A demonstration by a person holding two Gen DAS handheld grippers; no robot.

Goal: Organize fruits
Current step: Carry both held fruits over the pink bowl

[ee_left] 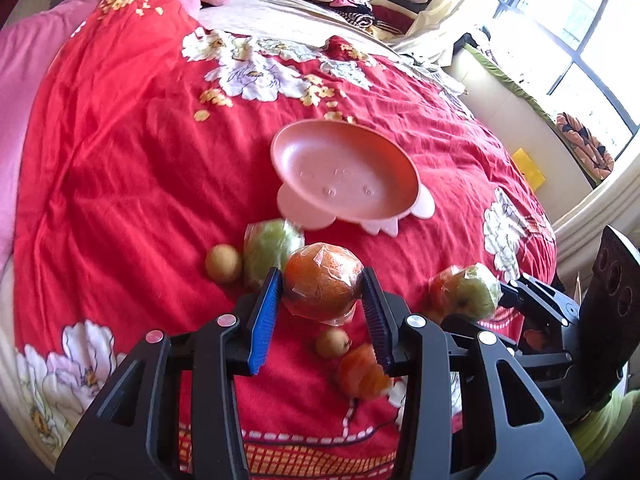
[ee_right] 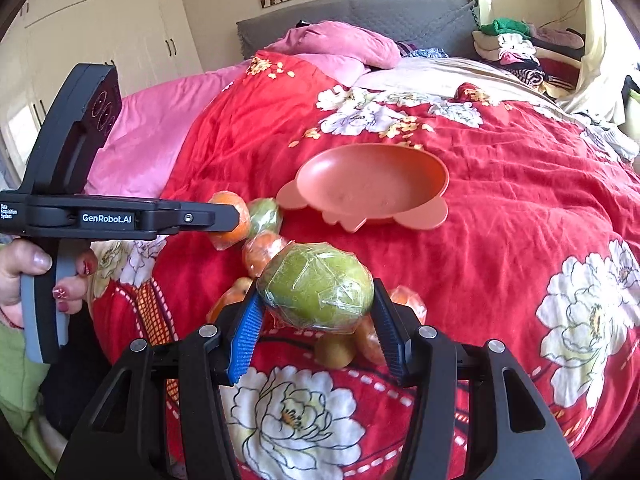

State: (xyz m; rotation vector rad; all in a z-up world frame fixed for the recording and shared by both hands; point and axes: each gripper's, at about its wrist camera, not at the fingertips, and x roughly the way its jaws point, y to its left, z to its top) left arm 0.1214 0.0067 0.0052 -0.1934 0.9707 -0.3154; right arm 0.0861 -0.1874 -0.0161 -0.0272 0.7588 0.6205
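Observation:
My left gripper (ee_left: 322,280) is shut on a plastic-wrapped orange (ee_left: 320,292), held just above the red floral bedspread (ee_left: 120,160). My right gripper (ee_right: 316,292) is shut on a wrapped green apple (ee_right: 316,288), also lifted off the bed. A pink footed plate (ee_left: 344,176) (ee_right: 372,184) sits beyond both, with nothing in it. On the bedspread lie another wrapped green apple (ee_left: 270,246), a small yellow fruit (ee_left: 223,263), a second small fruit (ee_left: 332,342) and an orange fruit (ee_left: 360,372). In the right wrist view the left gripper (ee_right: 224,218) holds its orange (ee_right: 234,224) at the left.
A pink pillow (ee_right: 340,46) and grey headboard (ee_right: 360,12) lie at the bed's far end. Folded clothes (ee_right: 516,50) are stacked at the back right. A window (ee_left: 572,32) and a yellow object (ee_left: 528,168) are beside the bed. A hand (ee_right: 24,276) grips the left handle.

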